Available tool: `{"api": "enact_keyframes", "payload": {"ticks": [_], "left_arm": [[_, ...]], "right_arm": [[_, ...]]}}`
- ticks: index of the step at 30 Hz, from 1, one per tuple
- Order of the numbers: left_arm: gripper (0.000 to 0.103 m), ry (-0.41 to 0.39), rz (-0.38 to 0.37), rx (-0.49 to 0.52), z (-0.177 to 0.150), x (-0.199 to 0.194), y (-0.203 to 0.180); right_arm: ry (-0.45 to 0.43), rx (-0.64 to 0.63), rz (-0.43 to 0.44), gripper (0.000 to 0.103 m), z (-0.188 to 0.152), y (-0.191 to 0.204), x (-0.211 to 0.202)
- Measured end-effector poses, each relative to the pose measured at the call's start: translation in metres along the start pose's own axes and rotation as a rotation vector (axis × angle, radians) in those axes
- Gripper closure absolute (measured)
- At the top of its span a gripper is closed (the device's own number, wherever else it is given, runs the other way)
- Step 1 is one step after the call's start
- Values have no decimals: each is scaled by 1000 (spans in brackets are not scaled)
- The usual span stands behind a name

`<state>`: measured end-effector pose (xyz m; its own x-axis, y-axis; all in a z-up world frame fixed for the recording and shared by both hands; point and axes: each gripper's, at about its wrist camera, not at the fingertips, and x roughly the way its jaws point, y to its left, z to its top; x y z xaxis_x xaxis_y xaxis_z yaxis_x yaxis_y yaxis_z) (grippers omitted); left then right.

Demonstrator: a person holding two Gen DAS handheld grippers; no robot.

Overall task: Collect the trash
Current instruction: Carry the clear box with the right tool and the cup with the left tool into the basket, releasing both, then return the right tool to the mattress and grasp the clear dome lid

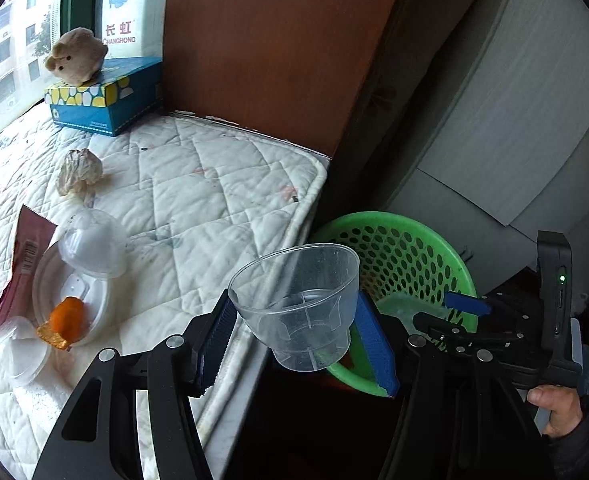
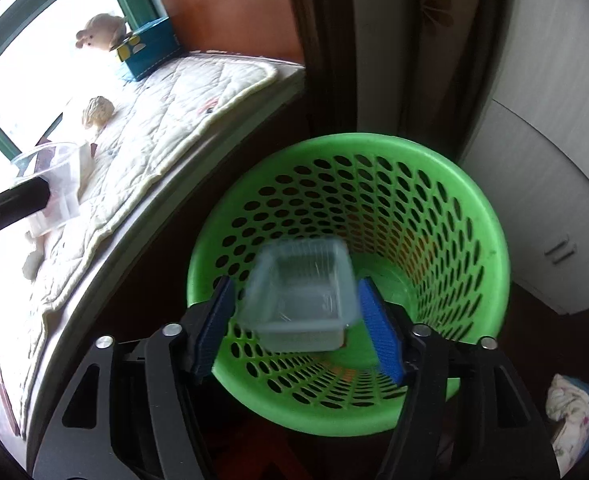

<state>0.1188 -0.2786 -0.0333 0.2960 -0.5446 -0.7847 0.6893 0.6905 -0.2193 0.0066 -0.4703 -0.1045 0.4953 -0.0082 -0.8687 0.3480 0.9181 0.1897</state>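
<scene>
My left gripper (image 1: 294,300) is shut on a clear plastic cup (image 1: 294,308), held upright over the mattress edge, just left of the green perforated basket (image 1: 406,248). In the right wrist view my right gripper (image 2: 294,284) hangs over the basket (image 2: 474,216). A clear rectangular container (image 2: 302,300), blurred, is between its blue pads with a gap on each side. On the quilted mattress (image 1: 198,184) lie a crumpled tissue (image 1: 80,172), a red wrapper (image 1: 22,264), clear lids (image 1: 94,248) and orange peel (image 1: 68,318).
A blue tissue box (image 1: 106,104) with a plush toy (image 1: 76,54) on it stands at the mattress's far corner by the window. A brown wood panel (image 1: 274,48) rises behind. White cabinet doors (image 2: 534,200) stand right of the basket. A person's hand (image 1: 554,408) grips the right handle.
</scene>
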Motion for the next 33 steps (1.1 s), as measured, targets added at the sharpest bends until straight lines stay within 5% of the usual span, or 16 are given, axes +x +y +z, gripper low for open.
{"api": "enact_keyframes", "payload": {"ticks": [20, 33], "left_arm": [[44, 96, -61, 72, 3, 50, -57], [35, 88, -89, 57, -7, 40, -55]], "right_arm": [[-62, 68, -27, 29, -11, -41, -31], [-68, 61, -20, 29, -12, -36, -36]]}}
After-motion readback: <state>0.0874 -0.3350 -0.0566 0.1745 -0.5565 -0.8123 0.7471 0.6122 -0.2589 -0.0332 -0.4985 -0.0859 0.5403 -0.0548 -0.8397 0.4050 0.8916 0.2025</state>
